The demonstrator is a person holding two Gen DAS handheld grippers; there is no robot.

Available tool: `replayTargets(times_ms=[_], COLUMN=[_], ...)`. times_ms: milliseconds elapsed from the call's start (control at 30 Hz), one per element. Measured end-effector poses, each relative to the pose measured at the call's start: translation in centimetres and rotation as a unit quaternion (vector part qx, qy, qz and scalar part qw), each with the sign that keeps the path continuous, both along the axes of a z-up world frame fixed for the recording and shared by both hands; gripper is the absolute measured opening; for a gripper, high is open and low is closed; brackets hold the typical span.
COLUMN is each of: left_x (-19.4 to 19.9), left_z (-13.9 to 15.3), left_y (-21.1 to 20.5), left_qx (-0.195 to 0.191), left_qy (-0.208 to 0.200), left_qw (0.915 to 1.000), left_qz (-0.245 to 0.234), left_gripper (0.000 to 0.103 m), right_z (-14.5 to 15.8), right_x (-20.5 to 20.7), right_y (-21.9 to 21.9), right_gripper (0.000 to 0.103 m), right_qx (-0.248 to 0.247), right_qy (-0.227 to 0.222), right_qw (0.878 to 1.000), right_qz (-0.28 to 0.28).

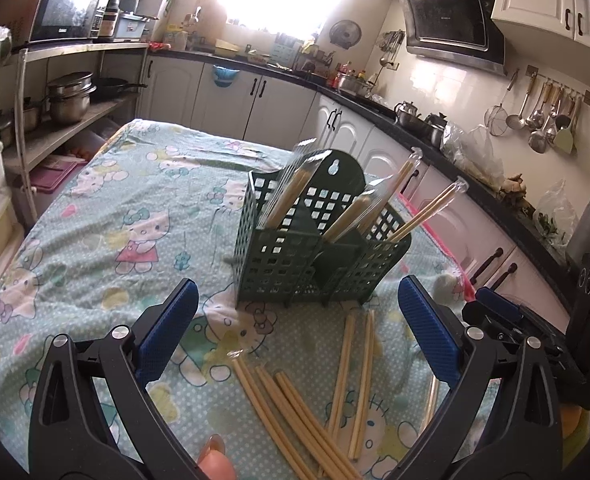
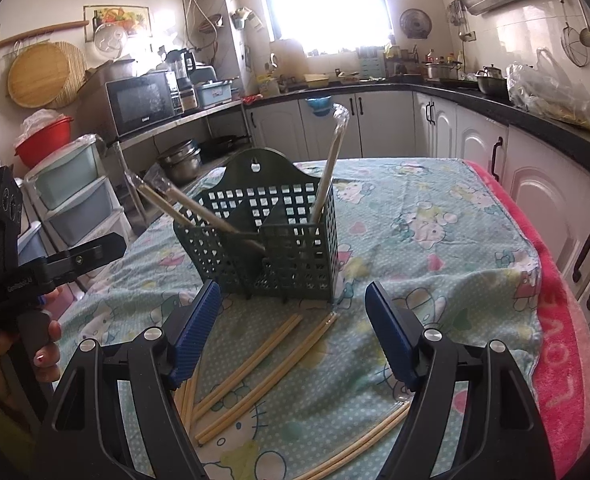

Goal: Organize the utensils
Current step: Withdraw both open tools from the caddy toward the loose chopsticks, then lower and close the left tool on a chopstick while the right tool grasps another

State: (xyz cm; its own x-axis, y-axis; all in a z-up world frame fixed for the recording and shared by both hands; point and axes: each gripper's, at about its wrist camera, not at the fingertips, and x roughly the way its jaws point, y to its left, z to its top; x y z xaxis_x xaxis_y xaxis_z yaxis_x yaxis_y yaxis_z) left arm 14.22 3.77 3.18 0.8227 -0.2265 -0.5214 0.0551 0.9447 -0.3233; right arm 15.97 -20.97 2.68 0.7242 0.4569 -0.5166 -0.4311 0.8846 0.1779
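Observation:
A dark green perforated utensil holder [image 1: 315, 252] [image 2: 267, 236] stands on the table with several wrapped chopstick pairs [image 1: 379, 204] [image 2: 331, 160] leaning out of its compartments. More wrapped chopstick pairs [image 1: 295, 412] [image 2: 263, 360] lie loose on the cloth in front of it. My left gripper [image 1: 297, 328] hovers open just above those loose pairs, nothing between its blue pads. My right gripper [image 2: 293, 328] is open too, over the loose chopsticks near the holder's front. The other gripper's body [image 2: 23, 264] shows at the left of the right wrist view, held by a hand.
A cartoon-print cloth [image 1: 115, 220] covers the table, with a pink towel [image 2: 559, 352] along its right edge. White cabinets [image 2: 535, 184] with a dark counter run close beside the table. Shelves with pots [image 1: 71, 96] and plastic drawers [image 2: 71, 196] stand on the left.

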Motion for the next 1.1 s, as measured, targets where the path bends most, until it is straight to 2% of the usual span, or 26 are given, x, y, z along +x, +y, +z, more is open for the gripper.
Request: replayTargets(times_ms=[400, 800, 900, 1033, 1100], left_x=[0.3, 1.0, 1.3, 1.6, 1.8], left_z=[-2.8, -5.8, -6.6, -7.2, -7.7], left_y=[1.1, 2.7, 3.0, 2.9, 2.7], left_qx=[-0.001, -0.019, -0.027, -0.034, -0.037], left_qy=[0.036, 0.080, 0.094, 0.107, 0.117], left_qw=[0.9993, 0.9963, 0.9951, 0.9936, 0.9925], left_qz=[0.010, 0.022, 0.020, 0.013, 0.006], left_gripper=[0.092, 0.091, 0.079, 0.059, 0.045], right_z=[-1.4, -3.4, -4.2, -5.5, -6.1], right_x=[0.8, 2.1, 2.9, 4.2, 4.8], right_y=[1.1, 1.5, 1.6, 1.7, 1.8], right_gripper=[0.072, 0.072, 0.068, 0.056, 0.050], right_qx=[-0.012, -0.026, -0.034, -0.037, -0.039], right_qy=[0.021, 0.053, 0.065, 0.086, 0.095], right_qw=[1.000, 0.998, 0.997, 0.996, 0.995], right_qz=[0.009, 0.004, -0.005, -0.009, -0.010])
